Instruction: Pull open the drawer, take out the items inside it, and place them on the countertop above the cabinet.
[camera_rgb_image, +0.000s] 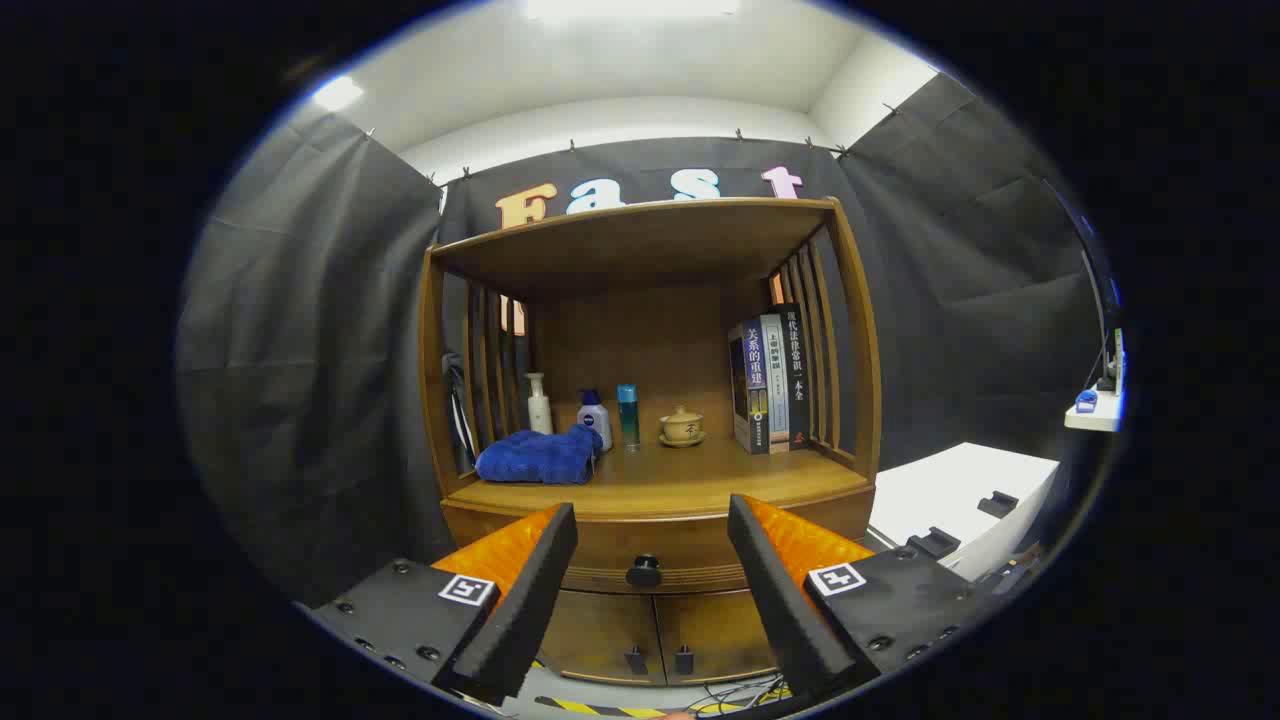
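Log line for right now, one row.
phase: approach | gripper: open, apart from drawer knob ahead | drawer: closed | countertop: towel, bottles, books

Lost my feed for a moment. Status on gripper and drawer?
Gripper open, empty, short of cabinet. Drawer shut, knob between the fingers, ahead, untouched. Nothing in the way.

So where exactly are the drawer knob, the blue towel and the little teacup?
drawer knob (644, 571), gripper view, on its round dark face, between the open gripper's fingers.
blue towel (538, 458), gripper view, middle of the folded cloth.
teacup (682, 425), gripper view, on its lidded body.
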